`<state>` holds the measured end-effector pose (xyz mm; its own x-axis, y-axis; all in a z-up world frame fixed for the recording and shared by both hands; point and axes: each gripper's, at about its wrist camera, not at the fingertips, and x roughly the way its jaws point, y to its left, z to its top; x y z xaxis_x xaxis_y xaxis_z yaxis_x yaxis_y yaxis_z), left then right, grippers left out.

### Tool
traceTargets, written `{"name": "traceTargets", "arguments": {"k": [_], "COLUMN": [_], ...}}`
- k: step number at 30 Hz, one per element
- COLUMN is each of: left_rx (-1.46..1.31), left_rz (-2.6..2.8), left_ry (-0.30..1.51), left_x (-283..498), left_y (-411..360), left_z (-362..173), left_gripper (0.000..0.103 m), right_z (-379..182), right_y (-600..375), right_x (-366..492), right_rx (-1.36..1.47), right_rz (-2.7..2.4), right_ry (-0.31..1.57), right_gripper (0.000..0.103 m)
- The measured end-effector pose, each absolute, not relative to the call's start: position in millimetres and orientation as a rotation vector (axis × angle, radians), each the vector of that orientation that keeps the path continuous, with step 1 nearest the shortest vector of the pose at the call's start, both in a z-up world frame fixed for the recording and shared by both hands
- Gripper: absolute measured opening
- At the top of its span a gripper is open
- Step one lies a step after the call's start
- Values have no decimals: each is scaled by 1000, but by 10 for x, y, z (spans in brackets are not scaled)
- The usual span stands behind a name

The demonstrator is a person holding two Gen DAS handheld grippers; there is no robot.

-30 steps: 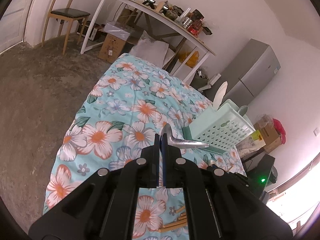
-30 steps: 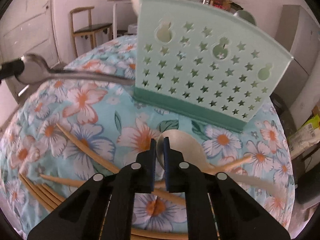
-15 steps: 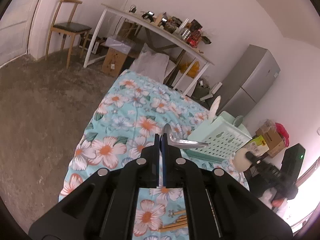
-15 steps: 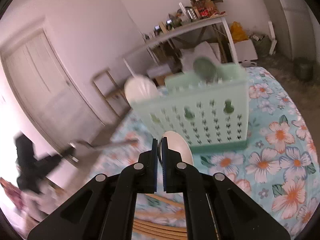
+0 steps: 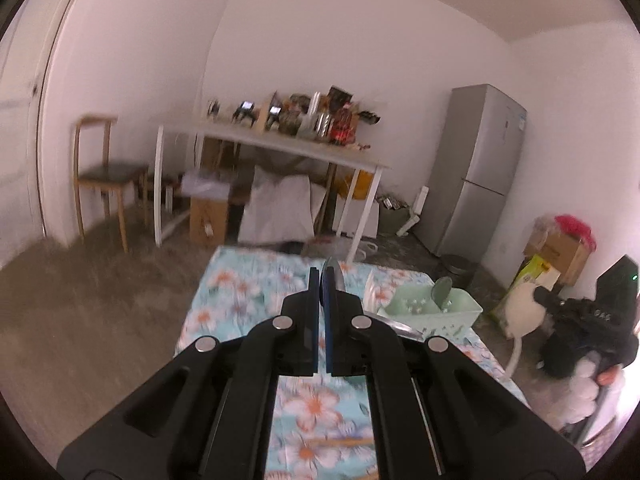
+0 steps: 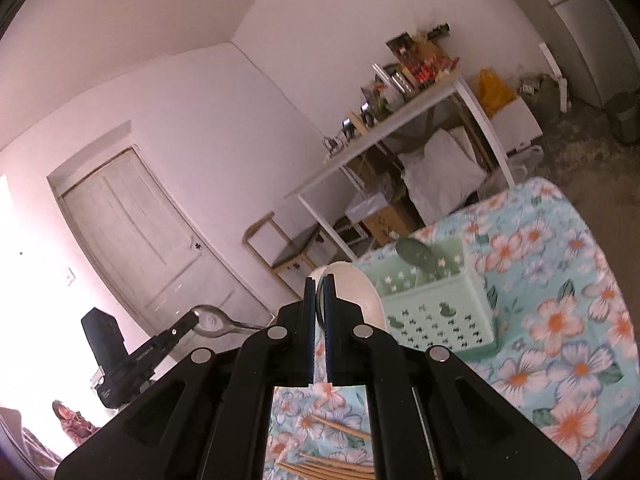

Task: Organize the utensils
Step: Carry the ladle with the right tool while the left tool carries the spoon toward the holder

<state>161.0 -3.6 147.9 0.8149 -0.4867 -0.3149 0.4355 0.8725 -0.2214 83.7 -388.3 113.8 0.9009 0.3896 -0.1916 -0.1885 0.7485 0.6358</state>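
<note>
Mint basket (image 5: pixel 430 312): left wrist view, sits on the floral cloth (image 5: pixel 240 292) w/ a green spoon (image 5: pixel 442 290) standing inside; can't see what else is in it from here.
Left gripper (image 5: pixel 321 280): fingers pinched tight on a metal spoon (image 5: pixel 394 326), bowl poking up betw the tips, handle sticking out to the right. Prob lifted so it can drop into the basket from above.
Right gripper far side (image 5: pixel 560 300): seen at right of the basket, carrying a white spoon (image 5: pixel 520 314), well off the cloth.
Right wrist view: right gripper fingers (image 6: pixel 308 300) clamped on that white spoon's edge, bowl beside the tips, just left of the basket.
Basket again: green spoon leaning in the back compartment, front ones look empty afaict.
Chopsticks (image 6: pixel 332 468): wooden, loose on the cloth under the gripper, not sorted yet.
Left gripper from here: lower left, metal spoon bowl in its tips.
</note>
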Motion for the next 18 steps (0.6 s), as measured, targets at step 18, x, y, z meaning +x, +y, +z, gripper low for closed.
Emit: {"name": "traceTargets", "arguments": {"k": [18], "left_rx": [414], "left_rz": [-388], "left_ry": [121], "left_x": [1764], "left_y": [-1470], "left_z": [1752], "left_gripper": [1], "right_z": [1337], "right_y": [-4249], "right_x": [619], "right_rx": [676], "right_rz": [370], "right_ry": [208], "right_gripper": [4]}}
